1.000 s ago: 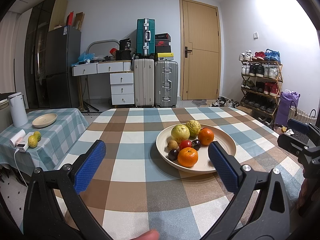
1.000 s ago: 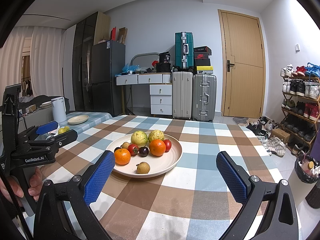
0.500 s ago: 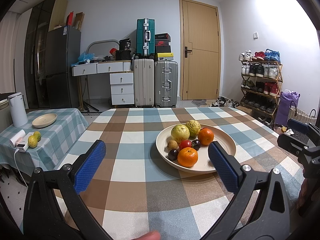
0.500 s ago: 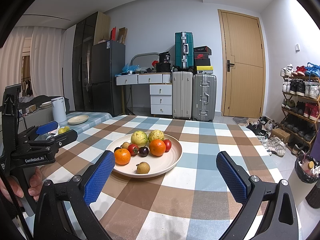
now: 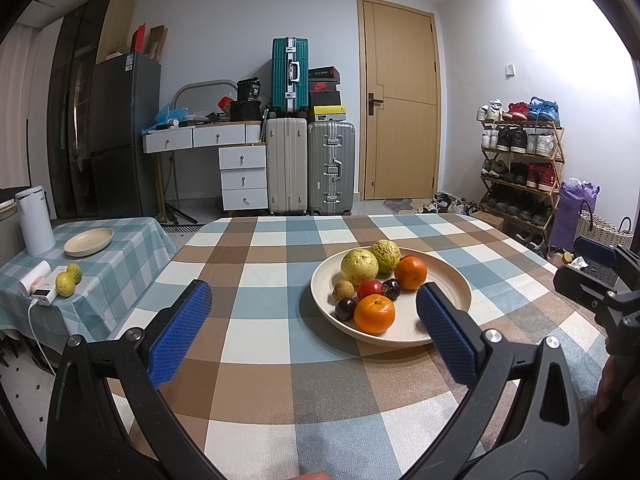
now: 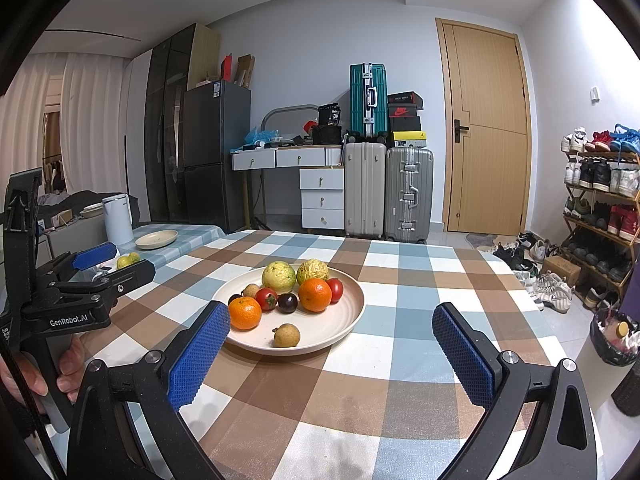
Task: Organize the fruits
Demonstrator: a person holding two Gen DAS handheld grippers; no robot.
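A cream plate (image 5: 448,286) (image 6: 344,320) sits on the checked table and holds several fruits: two oranges (image 5: 374,313) (image 6: 245,312), two green guavas (image 5: 359,266) (image 6: 279,277), tomatoes (image 6: 266,298), dark plums (image 6: 287,303) and small brown longans (image 6: 286,335). My left gripper (image 5: 314,308) is open and empty, above the table in front of the plate. My right gripper (image 6: 332,332) is open and empty, just in front of the plate. Each gripper shows at the other view's edge: the right (image 5: 592,276), the left (image 6: 96,268).
A low side table (image 5: 120,248) on the left carries an empty cream plate (image 5: 89,241) (image 6: 156,239), a white kettle (image 5: 35,220), two yellow-green fruits (image 5: 68,280) and a power bank. Suitcases, a drawer desk, a door and a shoe rack (image 5: 520,168) stand beyond.
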